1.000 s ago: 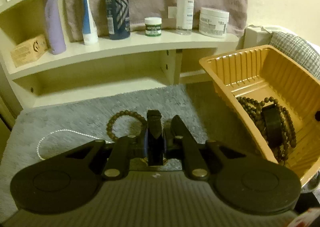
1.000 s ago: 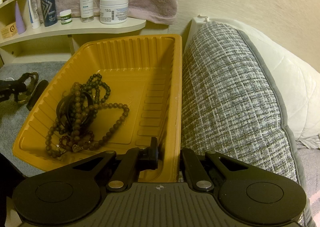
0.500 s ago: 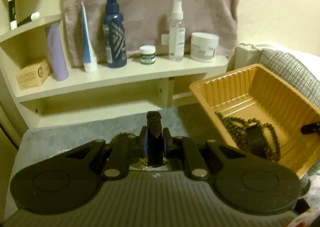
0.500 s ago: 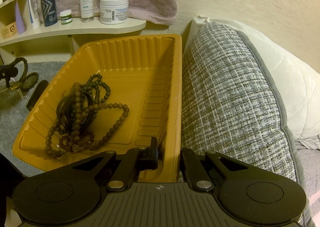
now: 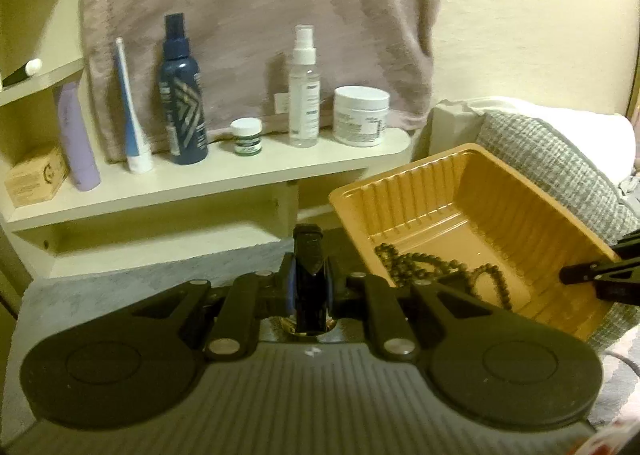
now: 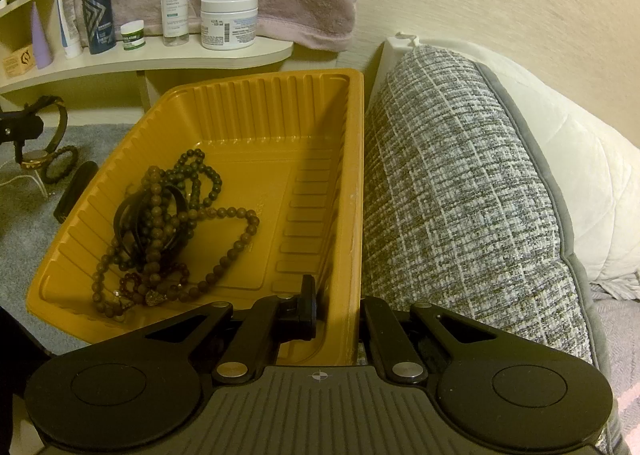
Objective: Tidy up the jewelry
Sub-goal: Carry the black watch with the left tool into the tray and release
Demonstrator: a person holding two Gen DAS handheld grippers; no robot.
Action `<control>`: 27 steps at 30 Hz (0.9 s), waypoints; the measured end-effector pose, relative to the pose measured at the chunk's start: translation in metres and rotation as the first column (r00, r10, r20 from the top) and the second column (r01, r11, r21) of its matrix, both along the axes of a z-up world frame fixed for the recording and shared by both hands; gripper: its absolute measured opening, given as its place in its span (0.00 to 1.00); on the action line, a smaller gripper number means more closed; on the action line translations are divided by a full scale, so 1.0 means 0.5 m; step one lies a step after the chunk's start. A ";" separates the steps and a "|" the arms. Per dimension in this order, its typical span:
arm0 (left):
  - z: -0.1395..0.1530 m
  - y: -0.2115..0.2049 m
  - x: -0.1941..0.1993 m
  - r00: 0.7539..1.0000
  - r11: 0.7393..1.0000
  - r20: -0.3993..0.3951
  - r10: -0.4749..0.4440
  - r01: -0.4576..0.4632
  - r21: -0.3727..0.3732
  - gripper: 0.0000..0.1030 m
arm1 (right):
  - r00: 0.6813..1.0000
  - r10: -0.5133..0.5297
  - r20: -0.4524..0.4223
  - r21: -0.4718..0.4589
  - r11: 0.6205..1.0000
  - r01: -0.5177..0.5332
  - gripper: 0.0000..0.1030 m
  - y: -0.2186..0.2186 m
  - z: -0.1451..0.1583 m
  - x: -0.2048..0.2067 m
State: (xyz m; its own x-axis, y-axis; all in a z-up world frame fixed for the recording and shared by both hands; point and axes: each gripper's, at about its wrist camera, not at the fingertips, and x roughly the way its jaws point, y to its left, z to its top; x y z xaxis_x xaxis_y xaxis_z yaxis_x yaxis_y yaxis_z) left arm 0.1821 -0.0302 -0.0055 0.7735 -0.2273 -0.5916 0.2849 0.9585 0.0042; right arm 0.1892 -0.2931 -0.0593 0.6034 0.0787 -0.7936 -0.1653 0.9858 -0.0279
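Orange-yellow tray (image 6: 320,159), pinched at its lower-right wall by the right gripper (image 6: 336,307) seemingly to steady it, holds beads (image 6: 168,231) lower left, while the left gripper (image 6: 20,131) clamps a gold watch (image 6: 44,143) aloft at far left.

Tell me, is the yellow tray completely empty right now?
No, the yellow tray already holds a tangled pile of beaded necklaces near its left side.
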 end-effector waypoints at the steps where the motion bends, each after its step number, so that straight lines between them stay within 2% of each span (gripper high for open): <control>1: 0.002 -0.003 0.000 1.000 1.000 0.000 -0.007 0.007 -0.003 0.12 | 1.000 0.000 0.000 0.000 1.000 0.000 0.04 -0.001 0.000 0.000; 6: 0.015 -0.020 -0.003 0.999 0.998 0.005 -0.048 0.048 -0.033 0.12 | 1.000 0.000 0.000 0.000 1.000 0.000 0.04 -0.001 0.000 0.000; 14: 0.040 -0.078 -0.026 0.984 0.979 0.026 -0.176 0.177 -0.096 0.12 | 1.000 0.000 0.000 0.000 1.000 0.000 0.04 0.001 0.001 0.001; 22: 0.026 -0.142 -0.053 0.947 0.940 0.003 -0.321 0.318 -0.125 0.12 | 1.000 0.000 0.001 -0.001 1.000 0.000 0.04 0.001 0.001 0.000; 27: 0.001 -0.170 -0.059 0.927 0.923 -0.031 -0.373 0.367 -0.113 0.12 | 1.000 -0.001 0.001 0.000 1.000 0.001 0.04 0.001 0.001 0.000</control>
